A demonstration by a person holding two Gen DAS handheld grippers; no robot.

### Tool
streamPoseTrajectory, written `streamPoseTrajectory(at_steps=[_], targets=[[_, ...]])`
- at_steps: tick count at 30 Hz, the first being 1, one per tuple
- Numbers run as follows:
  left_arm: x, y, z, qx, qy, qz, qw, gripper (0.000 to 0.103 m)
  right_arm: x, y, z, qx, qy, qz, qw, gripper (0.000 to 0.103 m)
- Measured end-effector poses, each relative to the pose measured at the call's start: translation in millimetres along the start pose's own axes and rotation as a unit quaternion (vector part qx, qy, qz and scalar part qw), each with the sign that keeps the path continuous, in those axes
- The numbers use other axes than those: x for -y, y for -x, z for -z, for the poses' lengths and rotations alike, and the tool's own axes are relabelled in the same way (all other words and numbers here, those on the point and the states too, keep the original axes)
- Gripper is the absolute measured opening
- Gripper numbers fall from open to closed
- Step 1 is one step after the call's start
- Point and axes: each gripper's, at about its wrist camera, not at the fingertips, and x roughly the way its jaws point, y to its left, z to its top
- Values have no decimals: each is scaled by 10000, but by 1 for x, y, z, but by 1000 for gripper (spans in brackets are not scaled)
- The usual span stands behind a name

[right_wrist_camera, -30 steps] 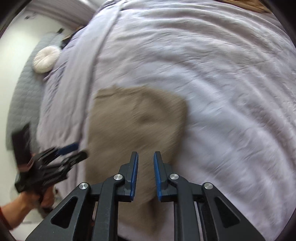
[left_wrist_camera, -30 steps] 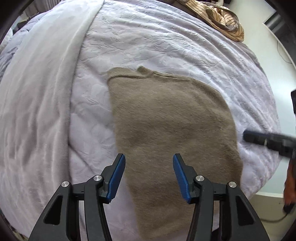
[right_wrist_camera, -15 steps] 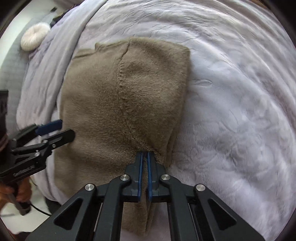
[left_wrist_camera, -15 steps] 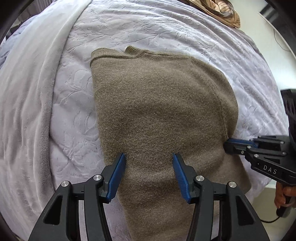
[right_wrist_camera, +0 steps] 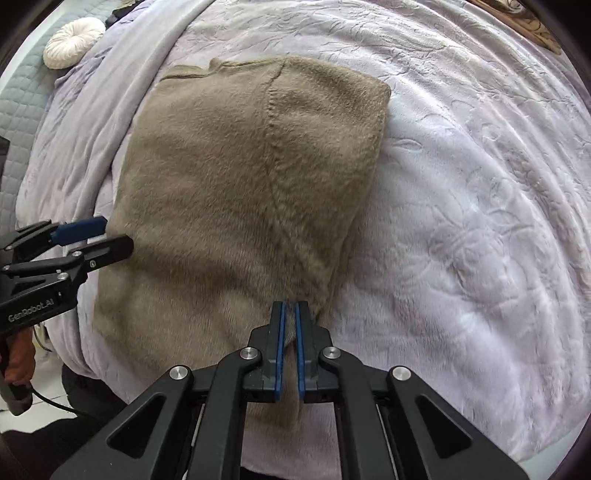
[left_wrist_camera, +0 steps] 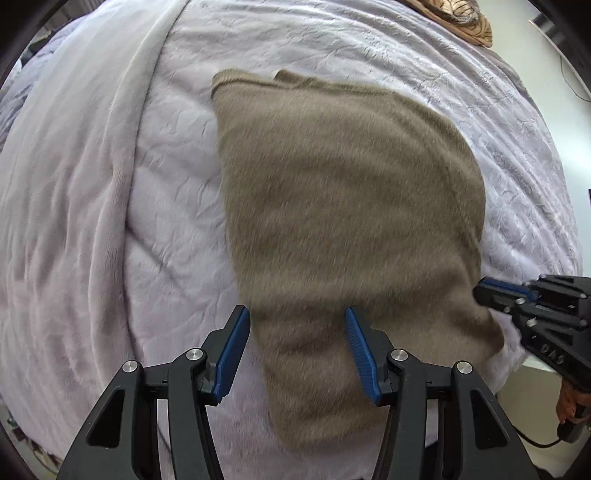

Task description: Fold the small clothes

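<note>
Pinching the brown sweater [right_wrist_camera: 236, 192] edge, right gripper [right_wrist_camera: 290, 310] pressed together, left gripper [left_wrist_camera: 295, 321] spread above it, seemingly not touching.

Bright, even daylight, soft shadows (fisheye bending at edges), left view motion-blurred

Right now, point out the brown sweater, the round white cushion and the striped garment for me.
brown sweater [right_wrist_camera: 229, 192]: right wrist view, on the middle of its flat body.
round white cushion [right_wrist_camera: 74, 42]: right wrist view, on its pleated centre, top left.
striped garment [left_wrist_camera: 469, 20]: left wrist view, on its visible folds at the top edge.
</note>
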Motion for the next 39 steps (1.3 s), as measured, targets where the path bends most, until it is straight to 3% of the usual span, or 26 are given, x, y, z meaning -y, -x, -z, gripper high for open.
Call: streamPoseTrajectory(at_steps=[3, 4, 5, 7, 9, 11, 13, 15, 19, 22, 28, 32, 39], targets=[[-7, -1, 14, -147, -46, 17, 9999, 55, 1, 8, 6, -42, -82, -109, 9999, 11], [-10, -2, 19, -213, -40, 83, 9997, 58, 3, 10, 10, -91, -128, -185, 9997, 17], [-13, -3, 24, -265, -20, 125, 9996, 71, 6, 12, 12, -126, -177, -252, 9994, 31], [-18, -6, 34, -310, 5, 160, 9994, 75, 11, 14, 20, -169, -283, -404, 9986, 44], [-20, -11, 40, -431, -42, 177, 9989, 75, 15, 11, 27, -255, -357, -685, 9967, 42], [-20, -17, 47, -463, -89, 149, 9988, 75, 16, 2, 35, -411, -472, -744, 9953, 21], [-20, -22, 50, -461, -106, 152, 9988, 75, 20, -4, 39, -502, -567, -685, 9948, 18], [-20, -24, 53, -473, -73, 164, 9987, 78, 29, -14, 45, -573, -775, -638, 9933, 18], [-26, -22, 58, -494, 1, 189, 9986, 79, 54, -19, 55, -565, -1669, -1082, 9784, 18], [-31, -13, 61, -463, -15, 124, 9989, 79, 66, -14, 58, -529, -1985, -1111, 9723, 25], [-36, -2, 59, -416, 17, 1, 9991, 79, 62, 10, 52, -454, -1618, -498, 9845, 28], [-34, 6, 32, -376, 21, -106, 9992, 79, 62, 21, 41, -382, -1590, -407, 9857, 28], [-32, 38, 17, -109, 225, -298, 9992, 79, 40, 29, 20, -363, -1536, -229, 9872, 32]])
